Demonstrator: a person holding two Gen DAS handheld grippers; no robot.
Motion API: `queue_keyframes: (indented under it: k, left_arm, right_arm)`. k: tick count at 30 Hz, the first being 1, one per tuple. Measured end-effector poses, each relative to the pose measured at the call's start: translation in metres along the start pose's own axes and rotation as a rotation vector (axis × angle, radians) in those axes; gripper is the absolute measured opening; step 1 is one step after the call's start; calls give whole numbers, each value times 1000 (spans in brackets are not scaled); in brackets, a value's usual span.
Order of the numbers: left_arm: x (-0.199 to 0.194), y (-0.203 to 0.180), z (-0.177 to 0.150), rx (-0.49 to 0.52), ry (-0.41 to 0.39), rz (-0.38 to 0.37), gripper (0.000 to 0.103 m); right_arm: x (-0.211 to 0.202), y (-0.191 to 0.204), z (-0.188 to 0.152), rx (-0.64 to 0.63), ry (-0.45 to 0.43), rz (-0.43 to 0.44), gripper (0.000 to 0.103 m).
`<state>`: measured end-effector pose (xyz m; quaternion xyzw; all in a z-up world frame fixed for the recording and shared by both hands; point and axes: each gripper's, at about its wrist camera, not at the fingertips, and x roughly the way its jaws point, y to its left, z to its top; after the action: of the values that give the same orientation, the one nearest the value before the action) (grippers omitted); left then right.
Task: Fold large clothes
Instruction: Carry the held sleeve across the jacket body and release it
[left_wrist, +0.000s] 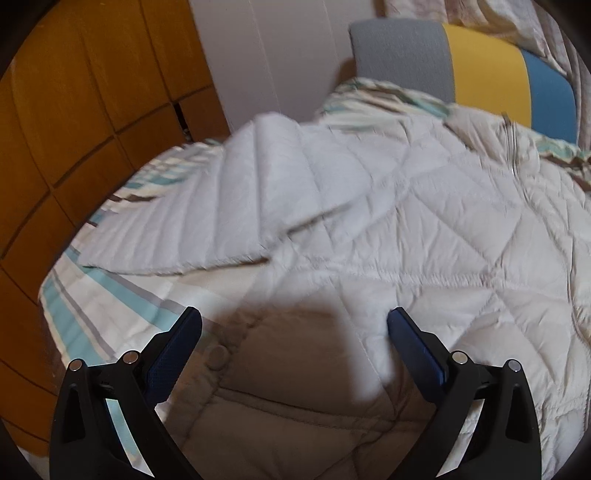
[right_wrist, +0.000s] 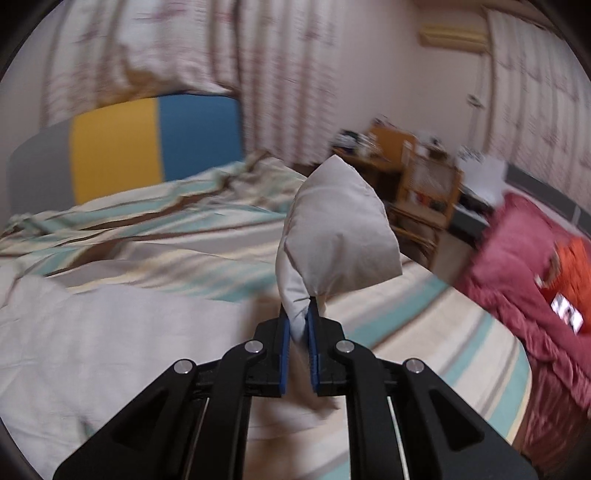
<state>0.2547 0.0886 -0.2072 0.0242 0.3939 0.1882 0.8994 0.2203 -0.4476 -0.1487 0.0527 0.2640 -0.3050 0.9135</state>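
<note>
A large white quilted puffer jacket (left_wrist: 388, 221) lies spread on the striped bed (left_wrist: 122, 295). One sleeve (left_wrist: 236, 206) lies out to the left. My left gripper (left_wrist: 293, 325) is open and empty, just above the jacket's near part by a snap button (left_wrist: 218, 356). My right gripper (right_wrist: 298, 314) is shut on a puffy corner of the jacket (right_wrist: 340, 232) and holds it up above the bed (right_wrist: 166, 236). The rest of the jacket (right_wrist: 92, 332) lies at the lower left of the right wrist view.
A grey, yellow and blue headboard (left_wrist: 491, 70) stands at the far end of the bed. Wooden wardrobe doors (left_wrist: 74, 110) are on the left. A red blanket (right_wrist: 524, 258) and cluttered wooden furniture (right_wrist: 417, 184) stand right of the bed. Curtains (right_wrist: 221, 55) hang behind.
</note>
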Motion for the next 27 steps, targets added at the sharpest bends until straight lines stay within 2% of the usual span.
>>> queue_keyframes:
  k: [2, 10, 20, 24, 27]
  left_arm:
    - [-1, 5, 1, -21, -7, -2, 100]
    - [18, 15, -5, -73, 76, -29, 100]
    - [21, 16, -10, -99, 80, -59, 100]
    - [21, 16, -10, -100, 80, -59, 100]
    - [21, 16, -11, -103, 80, -62, 100]
  right_arm:
    - [-13, 26, 5, -33, -17, 62, 8]
    - [-56, 146, 4, -222, -58, 292, 8]
    - [-88, 269, -46, -438, -62, 471, 8]
    - [-95, 305, -70, -517, -45, 543, 7]
    - [-106, 330, -89, -603, -73, 584, 7]
